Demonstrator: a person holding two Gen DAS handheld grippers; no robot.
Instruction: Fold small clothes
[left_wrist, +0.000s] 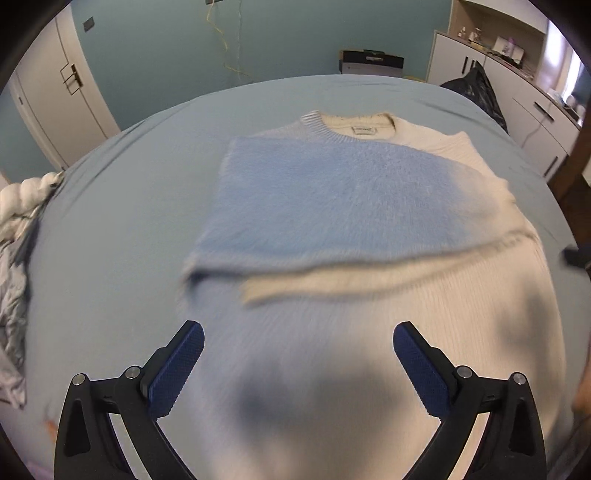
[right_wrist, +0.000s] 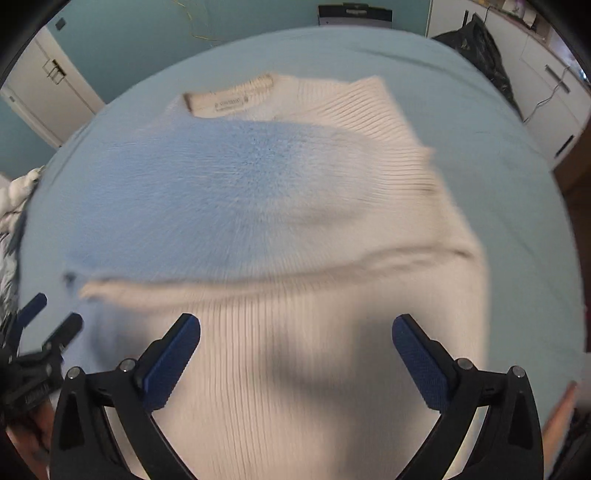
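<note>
I am in a home bedroom: a bed (left_wrist: 110, 229) with a pale blue sheet, teal wall (left_wrist: 155, 48), white wardrobe doors (left_wrist: 55, 96).

Sweater (left_wrist: 369, 206): fluffy sky-blue panel ahead of the left gripper (left_wrist: 298, 343), fading to cream on the right; cream ribbed knit directly beneath and between the fingers. Neckband cream, with a white label.

Bedsheet (left_wrist: 122, 221): plain pale blue-grey, left of and beyond the claw.

Gripper fingers (left_wrist: 177, 373): black frames, dark blue textured pads; same colouring on the right gripper (right_wrist: 296, 338).

Far wall (left_wrist: 166, 55): teal. Cabinets (left_wrist: 517, 96) to the far right: white with dark handles. Bag (left_wrist: 476, 88) beside them: glossy black. Crumpled linen (left_wrist: 18, 206) far left: white and grey.
</note>
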